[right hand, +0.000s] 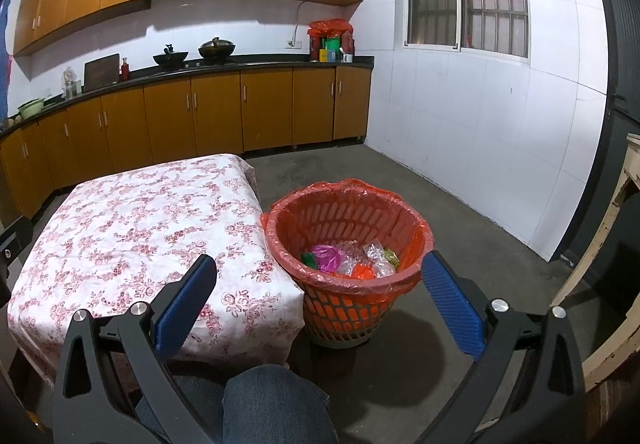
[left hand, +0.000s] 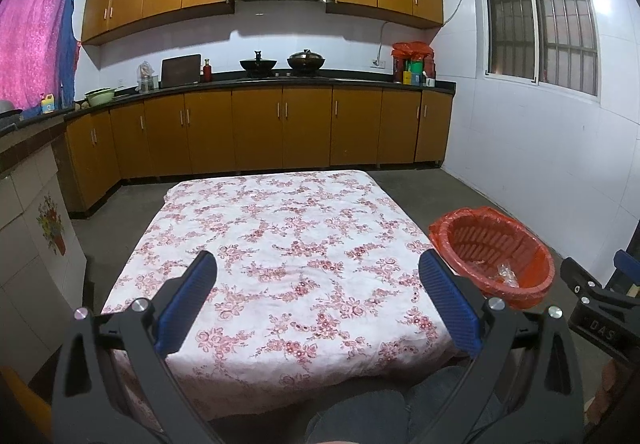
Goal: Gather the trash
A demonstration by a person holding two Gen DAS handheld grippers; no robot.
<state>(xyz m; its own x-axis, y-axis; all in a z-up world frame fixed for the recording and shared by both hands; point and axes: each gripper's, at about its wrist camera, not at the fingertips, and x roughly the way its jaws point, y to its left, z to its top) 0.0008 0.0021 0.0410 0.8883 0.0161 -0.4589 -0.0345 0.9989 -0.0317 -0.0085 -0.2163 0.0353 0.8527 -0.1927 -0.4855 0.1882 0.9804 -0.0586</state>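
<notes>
A red waste basket (right hand: 352, 296) lined with a red plastic bag stands on the floor at the table's right side; it also shows in the left wrist view (left hand: 516, 284). Several crumpled wrappers (right hand: 352, 258), pink, green, orange and clear, lie inside it. The table with a floral cloth (left hand: 288, 244) bears no loose trash that I can see. My left gripper (left hand: 318, 264) is open and empty above the table's near part. My right gripper (right hand: 320, 268) is open and empty, held above the near rim of the basket.
Kitchen cabinets and a counter (left hand: 280, 82) with woks, bottles and a basin run along the far wall. A white tiled wall (right hand: 480, 148) with a window is on the right. A wooden frame (right hand: 608, 244) stands at the far right. A person's knee (right hand: 272, 404) is below.
</notes>
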